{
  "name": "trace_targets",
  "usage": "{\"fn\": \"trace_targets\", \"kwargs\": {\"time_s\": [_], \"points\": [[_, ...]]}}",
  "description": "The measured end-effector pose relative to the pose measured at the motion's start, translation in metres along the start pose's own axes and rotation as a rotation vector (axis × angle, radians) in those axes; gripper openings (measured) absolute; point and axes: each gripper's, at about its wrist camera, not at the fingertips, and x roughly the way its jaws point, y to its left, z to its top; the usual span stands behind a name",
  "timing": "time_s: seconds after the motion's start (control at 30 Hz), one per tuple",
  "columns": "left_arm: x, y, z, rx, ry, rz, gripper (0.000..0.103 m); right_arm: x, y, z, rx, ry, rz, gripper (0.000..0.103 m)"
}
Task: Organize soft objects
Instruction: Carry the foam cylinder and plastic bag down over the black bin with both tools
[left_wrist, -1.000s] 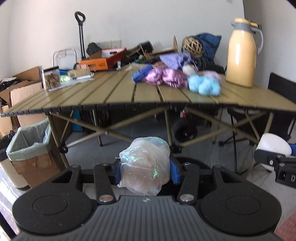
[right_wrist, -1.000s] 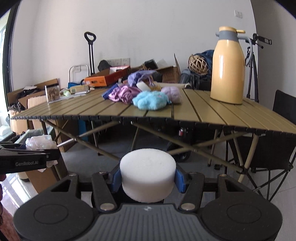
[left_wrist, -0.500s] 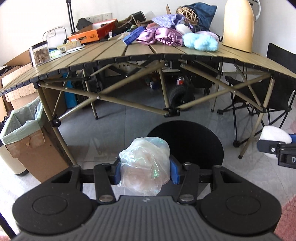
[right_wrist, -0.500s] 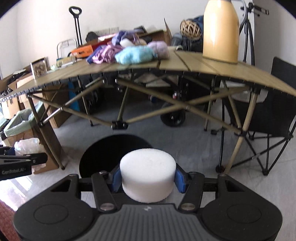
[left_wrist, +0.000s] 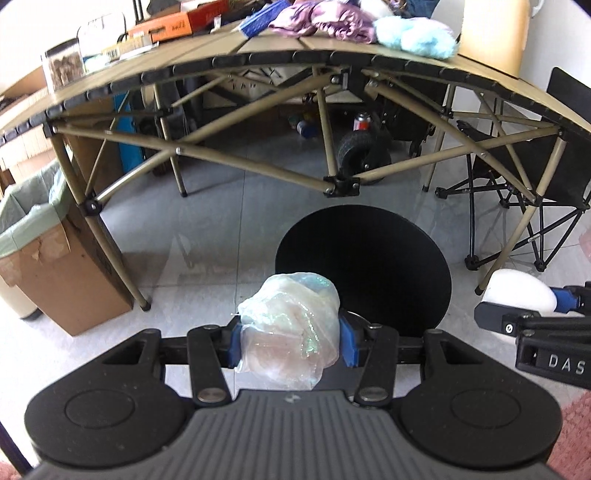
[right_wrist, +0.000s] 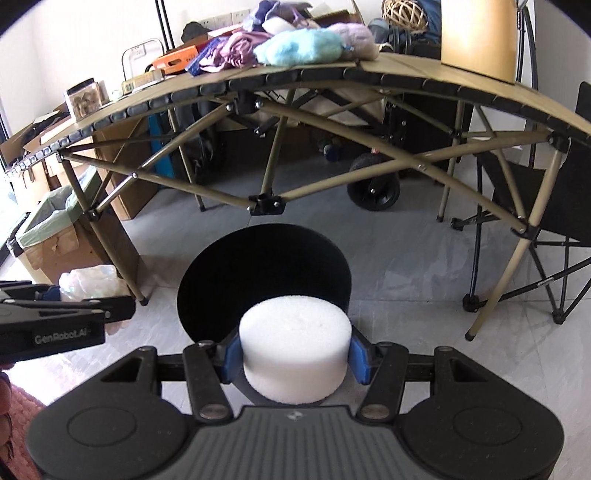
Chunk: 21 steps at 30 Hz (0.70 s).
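My left gripper (left_wrist: 290, 341) is shut on a crumpled, shimmering clear plastic bag (left_wrist: 290, 332). My right gripper (right_wrist: 295, 356) is shut on a white foam cylinder (right_wrist: 294, 352). Both hang just above the near rim of a round black bin (left_wrist: 364, 266) on the floor, whose dark inside (right_wrist: 264, 273) shows no contents. The right gripper with its foam cylinder (left_wrist: 519, 295) shows at the right edge of the left wrist view. The left gripper with its bag (right_wrist: 92, 282) shows at the left of the right wrist view. More soft things lie on the folding table: a light blue fluffy piece (right_wrist: 299, 48) and purple cloth (left_wrist: 321, 20).
The folding table (left_wrist: 207, 70) with crossed legs stands just beyond the bin. A cardboard box lined with a green bag (left_wrist: 40, 247) sits at the left. A black folding chair (right_wrist: 554, 206) is at the right. A yellow jug (right_wrist: 478, 37) stands on the table.
Both grippers sank and tipped downward, from level with the tabletop to just over the black bin, which came into view. Each keeps its grip on its object.
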Motion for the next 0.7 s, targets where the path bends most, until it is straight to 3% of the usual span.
{"fn": "trace_targets", "kwargs": {"time_s": [0.47, 0.7], "points": [[0.018, 0.015, 0.014, -0.046, 0.053, 0.049, 0.050, 0.026, 0.004, 0.015, 0.038, 0.158, -0.023, 0.055], [0.020, 0.024, 0.017, -0.066, 0.065, 0.066, 0.050, 0.036, 0.005, 0.016, 0.037, 0.180, -0.031, 0.055]]}}
